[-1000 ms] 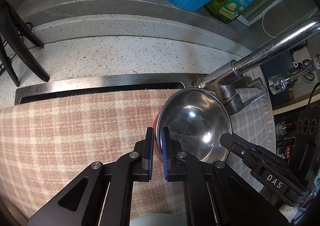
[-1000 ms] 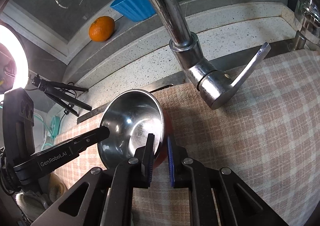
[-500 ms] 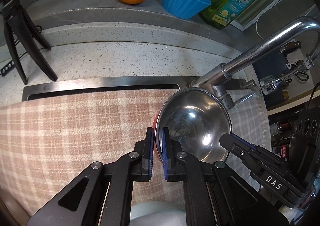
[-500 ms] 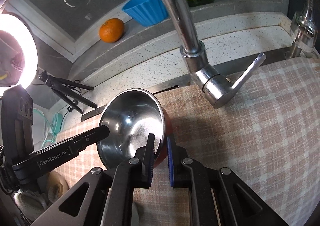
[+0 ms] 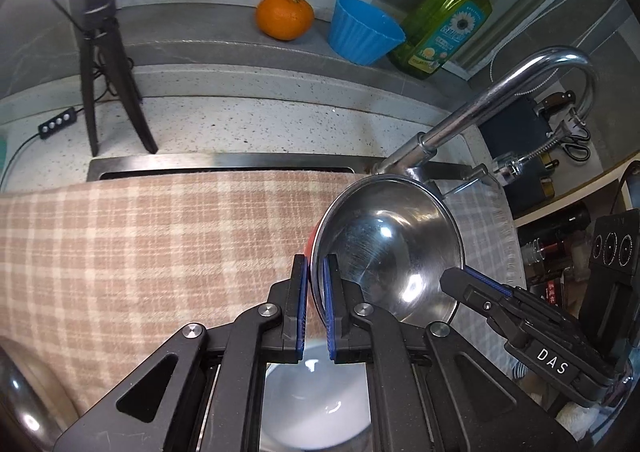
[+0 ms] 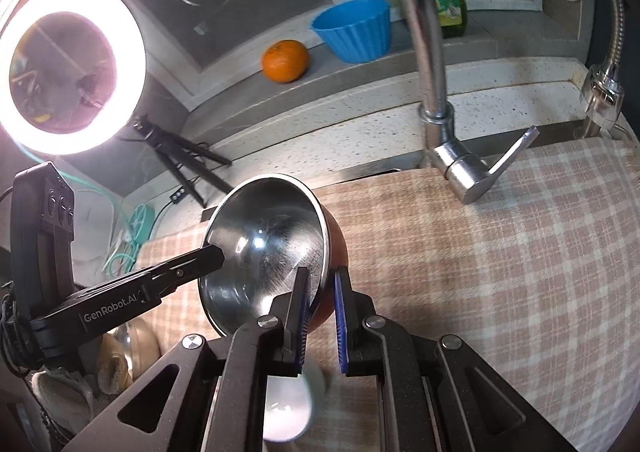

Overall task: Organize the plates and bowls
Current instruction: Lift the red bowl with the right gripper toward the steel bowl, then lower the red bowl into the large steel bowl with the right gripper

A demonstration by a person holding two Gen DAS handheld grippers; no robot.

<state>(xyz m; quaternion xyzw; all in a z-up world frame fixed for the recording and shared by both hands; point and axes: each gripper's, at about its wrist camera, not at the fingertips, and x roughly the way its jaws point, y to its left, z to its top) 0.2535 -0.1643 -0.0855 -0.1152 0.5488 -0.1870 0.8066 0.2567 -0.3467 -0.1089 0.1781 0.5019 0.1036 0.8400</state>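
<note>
Lifted the steel bowl (image 5: 386,248) higher off the checked cloth (image 5: 140,244); my left claw (image 5: 314,308) and right claw (image 6: 320,316) each clamp its rim on opposite sides. Gotta keep both level so it won't twist.

My left gripper (image 5: 315,272) sits at the lower centre of the frame, its blue pads clamped on the near rim of a steel bowl (image 5: 390,248) with a red outside. From the lower right, my right gripper (image 5: 456,278) pinches the same bowl's opposite rim. Behind the bowl, a plaid cloth (image 5: 160,244) spreads across the middle of the frame. A chrome faucet (image 5: 500,91) arches at the right. Along the ledge at the top stand an orange (image 5: 285,15), a blue cup (image 5: 362,31) and a green soap bottle (image 5: 448,29). A white bowl (image 5: 316,404) shows at the bottom, beneath my fingers.
</note>
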